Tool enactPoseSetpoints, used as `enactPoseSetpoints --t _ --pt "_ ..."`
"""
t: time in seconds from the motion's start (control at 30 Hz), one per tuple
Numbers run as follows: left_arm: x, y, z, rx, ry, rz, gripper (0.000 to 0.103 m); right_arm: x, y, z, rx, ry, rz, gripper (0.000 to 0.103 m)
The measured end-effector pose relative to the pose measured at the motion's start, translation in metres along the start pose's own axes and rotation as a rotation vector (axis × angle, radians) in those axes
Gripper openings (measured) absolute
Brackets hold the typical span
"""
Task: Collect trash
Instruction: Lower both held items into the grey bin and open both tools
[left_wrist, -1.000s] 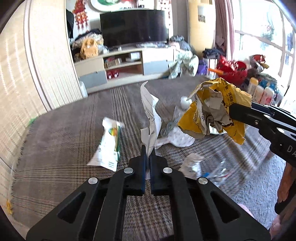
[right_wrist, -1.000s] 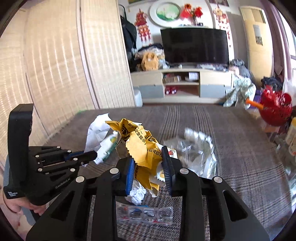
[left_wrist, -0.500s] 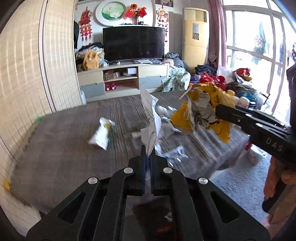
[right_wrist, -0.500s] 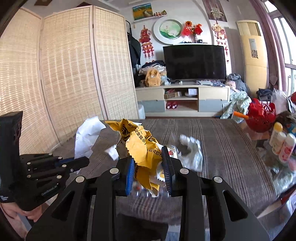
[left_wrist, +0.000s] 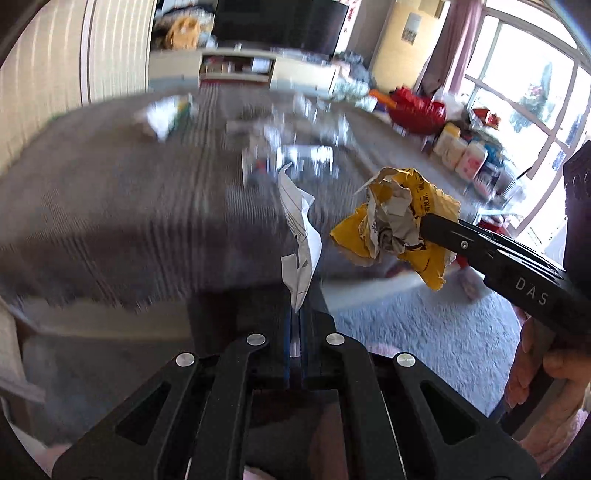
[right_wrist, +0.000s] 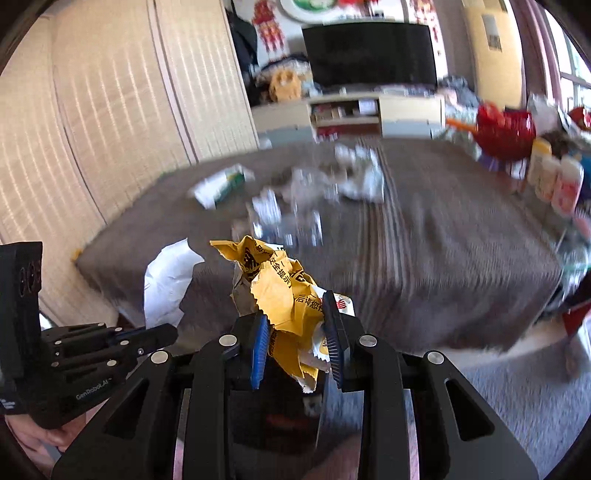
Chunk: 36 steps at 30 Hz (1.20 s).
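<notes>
The left gripper (left_wrist: 295, 314) has its jaws clamped on a white paper scrap (left_wrist: 300, 236), held up past the near edge of the brown striped cloth-covered surface (left_wrist: 129, 206). Beside it, the right gripper (right_wrist: 295, 332) pinches a crumpled yellow wrapper (right_wrist: 284, 295). Blurred plastic wrappers (right_wrist: 295, 199) lie on the surface behind.

Bare carpet (left_wrist: 424, 325) lies open beside the littered table (left_wrist: 110, 229).

Brown plaid bed (right_wrist: 424, 236) has a green-white packet (right_wrist: 221, 184) left of a clear wrapper pile (right_wrist: 295, 206).
</notes>
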<state>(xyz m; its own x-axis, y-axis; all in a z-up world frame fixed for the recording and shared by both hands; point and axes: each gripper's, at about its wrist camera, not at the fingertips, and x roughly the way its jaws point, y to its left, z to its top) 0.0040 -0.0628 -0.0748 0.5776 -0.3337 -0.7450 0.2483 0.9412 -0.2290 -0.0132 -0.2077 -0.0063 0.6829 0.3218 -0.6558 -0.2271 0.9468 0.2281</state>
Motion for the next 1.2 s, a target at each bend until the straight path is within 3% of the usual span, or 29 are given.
enactPoseSetpoints --t 0.23,0.43,0.67,0.97,1.07,1.1,1.2 --pt "0.043 0.007 -0.028 -0.009 0.119 0.035 0.003 0.051 -0.006 -0.044 0.047 0.166 -0.009 0.029" --pt "0.072 0.016 -0.041 -0.011 0.183 0.047 0.003 0.078 -0.009 -0.058 0.097 0.252 -0.006 0.029" --pt "0.088 0.027 -0.050 -0.013 0.236 0.044 0.003 0.100 -0.005 -0.060 0.117 0.306 0.006 0.029" --pt "0.087 0.039 -0.055 -0.039 0.239 0.077 0.007 0.105 0.000 -0.052 0.124 0.309 0.026 0.037" --pt "0.082 0.046 -0.054 -0.054 0.233 0.085 0.020 0.104 -0.001 -0.049 0.127 0.302 0.015 0.047" --pt "0.079 0.051 -0.053 -0.058 0.229 0.084 0.030 0.103 -0.002 -0.048 0.132 0.294 0.011 0.055" --pt "0.071 0.056 -0.055 -0.062 0.214 0.088 0.047 0.098 -0.005 -0.045 0.140 0.278 0.002 0.069"
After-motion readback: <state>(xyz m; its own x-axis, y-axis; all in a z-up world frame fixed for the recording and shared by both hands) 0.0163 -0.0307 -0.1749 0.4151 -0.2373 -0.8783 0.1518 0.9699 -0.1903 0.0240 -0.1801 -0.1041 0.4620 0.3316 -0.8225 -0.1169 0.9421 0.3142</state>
